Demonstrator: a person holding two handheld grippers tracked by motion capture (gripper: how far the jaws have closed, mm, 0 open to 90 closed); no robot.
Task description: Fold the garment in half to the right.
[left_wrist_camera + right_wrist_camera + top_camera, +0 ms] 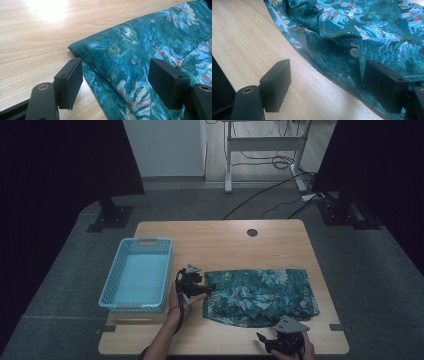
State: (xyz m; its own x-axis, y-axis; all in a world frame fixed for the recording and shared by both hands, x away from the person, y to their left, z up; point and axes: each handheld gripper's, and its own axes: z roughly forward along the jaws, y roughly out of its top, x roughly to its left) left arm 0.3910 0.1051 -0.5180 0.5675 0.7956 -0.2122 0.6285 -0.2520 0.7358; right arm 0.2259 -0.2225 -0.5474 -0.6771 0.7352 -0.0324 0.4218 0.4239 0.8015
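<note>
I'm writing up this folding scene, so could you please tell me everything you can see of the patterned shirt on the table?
The shirt is a thin woven fabric, teal with a blue, white and red floral print. It lies folded into a rough rectangle on the wooden table, right of the blue basket. A white button shows near its hem. The open left gripper straddles its left corner; the open right gripper hovers at its near edge.

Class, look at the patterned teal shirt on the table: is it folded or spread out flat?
Folded. The shirt lies as a compact rectangle, and the left gripper view shows a doubled edge with one layer over another.
</note>
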